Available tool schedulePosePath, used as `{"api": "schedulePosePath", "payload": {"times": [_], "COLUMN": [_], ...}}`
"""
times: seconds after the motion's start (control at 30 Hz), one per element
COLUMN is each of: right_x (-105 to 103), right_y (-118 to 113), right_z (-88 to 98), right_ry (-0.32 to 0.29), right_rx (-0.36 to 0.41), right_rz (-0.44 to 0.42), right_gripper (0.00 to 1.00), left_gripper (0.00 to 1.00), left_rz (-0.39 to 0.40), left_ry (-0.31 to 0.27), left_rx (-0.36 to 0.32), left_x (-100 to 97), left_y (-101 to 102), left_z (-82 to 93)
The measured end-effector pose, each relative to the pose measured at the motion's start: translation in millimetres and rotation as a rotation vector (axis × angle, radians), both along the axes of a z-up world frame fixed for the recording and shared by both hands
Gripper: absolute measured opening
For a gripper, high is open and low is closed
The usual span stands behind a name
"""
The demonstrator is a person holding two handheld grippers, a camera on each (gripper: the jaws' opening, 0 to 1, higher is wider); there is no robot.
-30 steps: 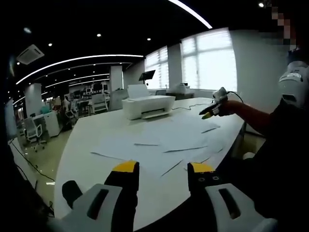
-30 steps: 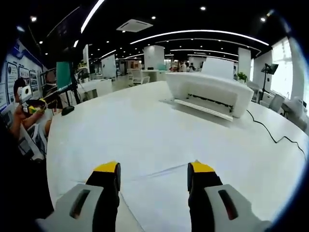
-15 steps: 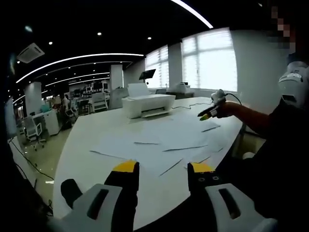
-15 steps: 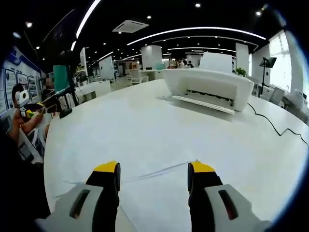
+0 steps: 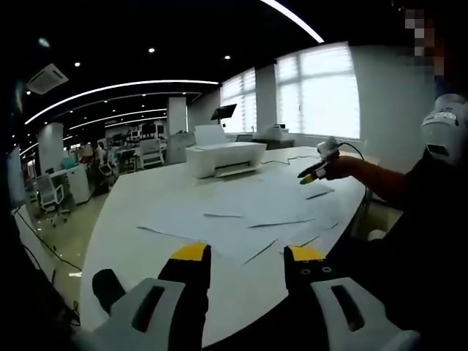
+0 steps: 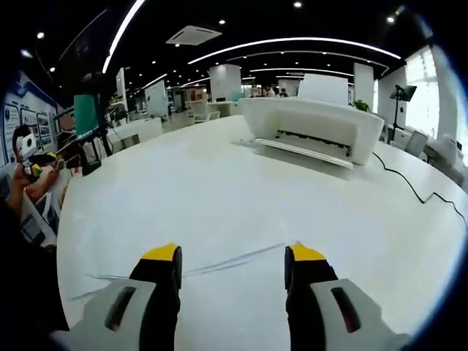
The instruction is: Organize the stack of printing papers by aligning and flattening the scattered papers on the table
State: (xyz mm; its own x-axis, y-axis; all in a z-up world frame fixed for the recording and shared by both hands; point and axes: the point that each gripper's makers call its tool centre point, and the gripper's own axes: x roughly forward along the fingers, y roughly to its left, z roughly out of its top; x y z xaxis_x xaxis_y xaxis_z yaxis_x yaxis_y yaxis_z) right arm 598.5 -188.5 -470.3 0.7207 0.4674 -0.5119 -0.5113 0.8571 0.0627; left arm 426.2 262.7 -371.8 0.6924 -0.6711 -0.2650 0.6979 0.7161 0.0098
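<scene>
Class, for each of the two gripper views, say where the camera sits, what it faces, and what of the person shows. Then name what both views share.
Left gripper view: rides the open left gripper at the table's near edge, facing the scattered papers and printer; the person's arm holds the right gripper above them.
Right gripper view: rides the open right gripper above the papers, facing the printer; the left gripper shows far left in the person's hand.
Shared: table, papers, printer.
</scene>
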Motion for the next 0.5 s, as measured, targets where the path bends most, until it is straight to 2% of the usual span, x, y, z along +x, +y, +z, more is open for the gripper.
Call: {"api": "schedulePosePath", "payload": {"times": [0.5], "right_x": [16.6], "right_y": [-0.4], "right_z": [-9.3], "right_ry": [0.014], "right_rx": [0.004], "right_rz": [-0.021], "right_gripper": [0.53], "left_gripper": [0.45], "left_rz": [0.002], "left_ry": [-0.004], "left_rx": [0.004], "left_x": [-1.2], "left_y": [2.0], "left_z": [3.3]}}
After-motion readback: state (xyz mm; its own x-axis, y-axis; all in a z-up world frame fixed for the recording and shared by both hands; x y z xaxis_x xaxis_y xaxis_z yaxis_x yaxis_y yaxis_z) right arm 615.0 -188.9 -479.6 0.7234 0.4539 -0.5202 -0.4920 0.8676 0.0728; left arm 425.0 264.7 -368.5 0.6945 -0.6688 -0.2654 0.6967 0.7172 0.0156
